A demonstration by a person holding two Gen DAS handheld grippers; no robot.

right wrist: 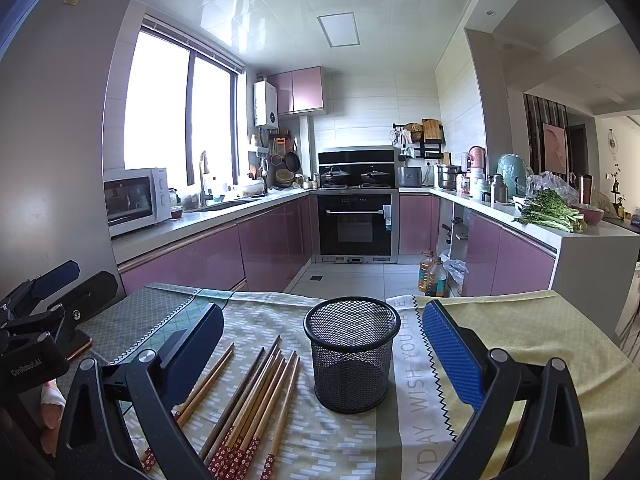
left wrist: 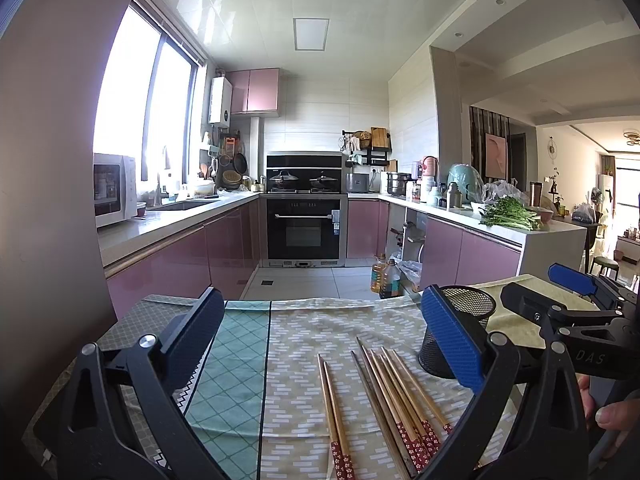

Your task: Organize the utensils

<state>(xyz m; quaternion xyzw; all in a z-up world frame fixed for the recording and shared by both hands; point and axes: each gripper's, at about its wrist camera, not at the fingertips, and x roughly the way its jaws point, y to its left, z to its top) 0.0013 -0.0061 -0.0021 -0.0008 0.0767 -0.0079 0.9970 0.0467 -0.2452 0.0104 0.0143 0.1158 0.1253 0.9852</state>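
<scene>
On the desk (right wrist: 520, 332), spread with patterned cloths, lay a loose group of wooden chopsticks (right wrist: 256, 400) with red flowered ends. In the right wrist view eight could be counted: two lay a little apart on the left, partly behind the left finger of the tongs, five were bunched side by side, and one lay just to the right of that bunch. In the left wrist view the same chopsticks (left wrist: 384, 400) showed as a pair on the left and a bunch on the right, the right-hand ones partly hidden behind a finger, so the count there was less sure. Their plain tips pointed away from the cameras, toward the kitchen.

One black mesh cup (right wrist: 352, 354) stood upright on the desk, just beside the chopsticks on their right and not touching them as far as could be seen. Nothing showed inside it.

The left tongs (left wrist: 320, 340) hovered above the chopsticks with the two fingers wide apart and nothing between them. The right tongs (right wrist: 324, 352) were likewise spread wide and empty, with the mesh cup framed between the fingers. In the left wrist view the right tongs (left wrist: 560, 292) appeared at the right edge, beyond the mesh cup (left wrist: 460, 332); part of a hand (left wrist: 612, 416) showed below them.
</scene>
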